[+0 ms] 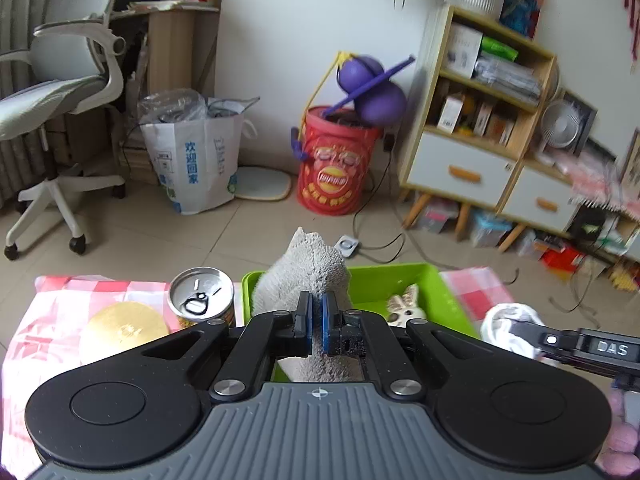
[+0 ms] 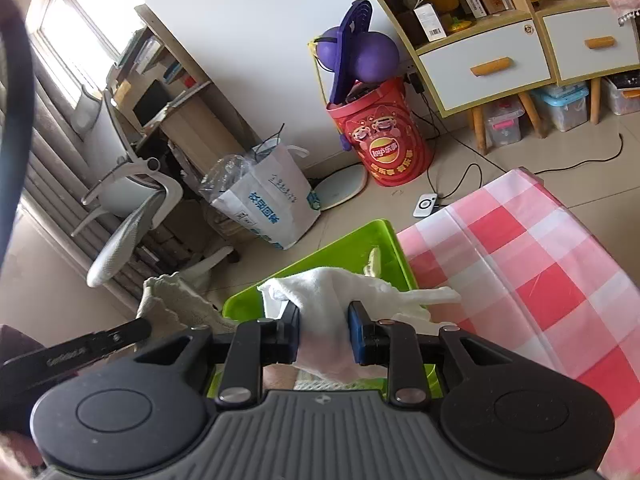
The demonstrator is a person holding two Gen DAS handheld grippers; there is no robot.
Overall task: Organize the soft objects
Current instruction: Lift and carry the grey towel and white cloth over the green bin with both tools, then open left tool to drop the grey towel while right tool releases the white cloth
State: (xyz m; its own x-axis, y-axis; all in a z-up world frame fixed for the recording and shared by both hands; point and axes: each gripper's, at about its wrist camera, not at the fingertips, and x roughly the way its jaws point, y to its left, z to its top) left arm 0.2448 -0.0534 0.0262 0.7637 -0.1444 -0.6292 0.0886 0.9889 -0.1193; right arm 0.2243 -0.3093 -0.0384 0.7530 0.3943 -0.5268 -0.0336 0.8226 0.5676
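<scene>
- Left wrist view: my left gripper (image 1: 316, 318) has its fingers pinched fully together on a fold of the grey cloth (image 1: 306, 276). The cloth hangs over the near-left corner of the green bin (image 1: 384, 276), on the checked counter (image 1: 76, 292).
- Risk: the pinch takes only a thin fold. If I swing fast it could slip out, or the trailing end could brush the can (image 1: 201, 294) just left of the bin.
- A small rabbit toy (image 1: 408, 308) already lies inside the bin.
- The grey cloth looks nubbly and thick, standing in a peak above the fingers.
- Right wrist view: my right gripper (image 2: 324, 334) is nearly closed, clamped on the white cloth (image 2: 340, 300) held over the bin's rim (image 2: 360, 232).
- Risk: one white corner sticks out rightward over the counter and may drape outside on release.
- The white cloth looks thin, crumpled and limp.
</scene>
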